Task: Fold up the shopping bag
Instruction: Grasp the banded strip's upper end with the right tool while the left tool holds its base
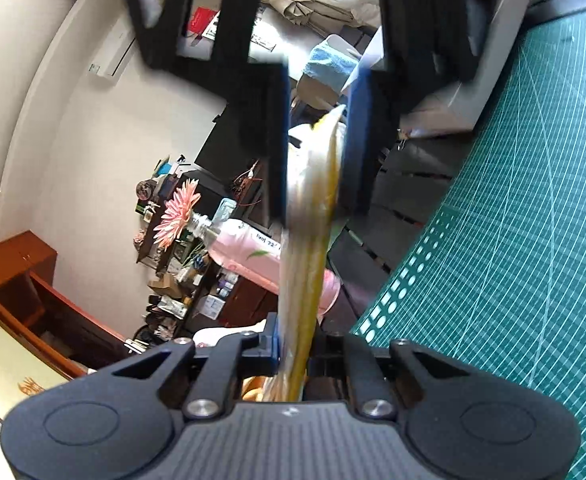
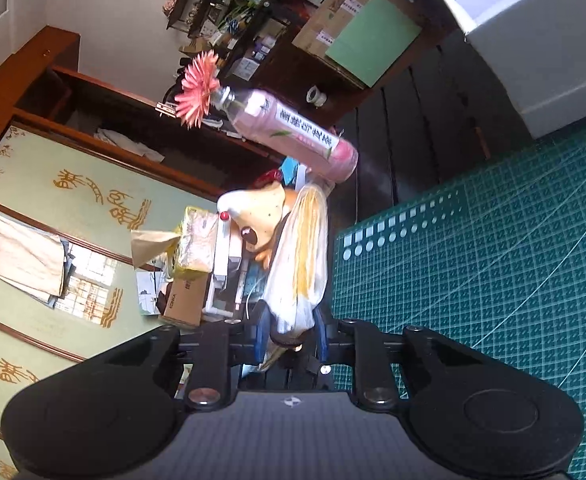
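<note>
In the left wrist view we see the left gripper (image 1: 317, 136) with its two black fingers (image 1: 261, 120) set close together, only a narrow gap between the blue pads. In this gap runs the shopping bag (image 1: 309, 220), a bunched strip of white and yellow plastic. It goes from the base of the fingers up to their tips, and the pads press on it from both sides. The bag is lifted off the surface here. The picture is blurred around the fingers.

In the right wrist view the right gripper (image 2: 291, 332) is also nearly closed. Its blue pads hold the lower end of the same bag (image 2: 305, 252), which stands out from the fingers as a gathered bundle, white with yellow stripes. The fingertips themselves are mostly hidden behind the plastic.

Both views are strongly tilted. On the right side of each lies a green cutting mat (image 1: 533, 240) with a white grid, and beside it a dark slatted surface (image 1: 405, 200). Past the bag we see a pink drink bottle (image 2: 293, 132) with a pink flower (image 2: 197, 92) in its neck, a white box (image 2: 533, 40), a cardboard box (image 2: 345, 12) and a wooden cabinet (image 2: 33, 80) against the pale wall.
</note>
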{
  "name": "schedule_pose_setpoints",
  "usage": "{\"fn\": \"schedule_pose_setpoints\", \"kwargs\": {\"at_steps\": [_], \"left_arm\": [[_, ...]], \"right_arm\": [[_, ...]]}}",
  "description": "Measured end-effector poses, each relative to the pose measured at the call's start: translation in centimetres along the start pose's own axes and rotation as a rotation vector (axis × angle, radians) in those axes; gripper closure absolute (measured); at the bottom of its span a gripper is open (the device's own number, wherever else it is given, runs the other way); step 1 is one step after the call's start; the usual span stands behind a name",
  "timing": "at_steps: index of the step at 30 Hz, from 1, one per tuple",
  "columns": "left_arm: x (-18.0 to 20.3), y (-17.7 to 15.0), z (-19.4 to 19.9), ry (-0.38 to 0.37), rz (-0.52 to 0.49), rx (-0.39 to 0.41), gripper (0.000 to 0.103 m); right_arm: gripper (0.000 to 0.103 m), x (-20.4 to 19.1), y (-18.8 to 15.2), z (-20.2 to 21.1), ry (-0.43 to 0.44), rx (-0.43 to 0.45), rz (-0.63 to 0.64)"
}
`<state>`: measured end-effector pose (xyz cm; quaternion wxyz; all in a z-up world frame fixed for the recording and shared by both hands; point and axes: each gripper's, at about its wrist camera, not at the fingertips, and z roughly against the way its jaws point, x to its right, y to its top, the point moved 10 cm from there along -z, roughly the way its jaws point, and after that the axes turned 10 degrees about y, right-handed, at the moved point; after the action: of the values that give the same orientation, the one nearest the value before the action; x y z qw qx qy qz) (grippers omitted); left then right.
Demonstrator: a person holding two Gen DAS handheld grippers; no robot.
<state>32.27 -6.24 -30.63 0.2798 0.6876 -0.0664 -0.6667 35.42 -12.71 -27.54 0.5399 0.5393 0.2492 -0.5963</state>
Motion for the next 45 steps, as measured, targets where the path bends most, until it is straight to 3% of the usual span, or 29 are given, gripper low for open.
{"fn": "schedule_pose_setpoints", "kwargs": {"at_steps": [3,7,9,13,16,19,21,25,27,39,44,45], "left_arm": [[0.1,-0.2,0.0,0.008,-0.014,0.009,0.092],[-0.4,-0.4,-0.3,0.030,-0.013,0.021,0.092],[-0.6,-0.3,-0.2,0.048,-0.014,0.041,0.092],[-0.7,-0.1,0.5,0.077,-0.040,0.099,0.092],[-0.3,0.7,0.7,0.085,-0.045,0.156,0.092],[0.0,1.5,1.5,0.085,-0.046,0.197,0.092],[0.2,1.7,2.0,0.089,-0.051,0.219,0.092],[1.0,2.2,2.5,0.094,-0.072,0.261,0.092],[1.3,2.2,2.6,0.094,-0.077,0.265,0.092],[2.1,2.8,3.6,0.085,-0.096,0.321,0.092],[1.8,2.4,3.4,0.041,-0.062,0.266,0.092],[1.7,2.3,3.2,0.031,-0.052,0.248,0.092]], "right_arm": [[0.080,-0.3,-0.6,-0.6,-0.017,-0.037,0.039],[0.074,-0.5,0.9,1.1,0.018,0.011,0.029],[0.058,-0.6,1.6,2.0,0.037,0.036,0.023],[0.043,-0.8,3.2,3.8,0.074,0.087,0.011],[0.043,-0.9,4.4,5.2,0.102,0.125,0.001],[0.047,0.0,5.2,5.4,0.060,0.126,0.018],[0.058,0.6,5.6,5.2,0.035,0.127,0.028],[0.067,0.8,6.0,4.5,0.021,0.110,0.042],[0.082,0.7,6.1,4.2,0.015,0.096,0.051],[0.080,1.6,5.4,2.6,0.031,-0.002,0.032],[0.077,2.0,5.1,2.1,0.024,0.010,0.011],[0.070,2.0,5.1,2.2,0.020,0.012,0.006]]}}
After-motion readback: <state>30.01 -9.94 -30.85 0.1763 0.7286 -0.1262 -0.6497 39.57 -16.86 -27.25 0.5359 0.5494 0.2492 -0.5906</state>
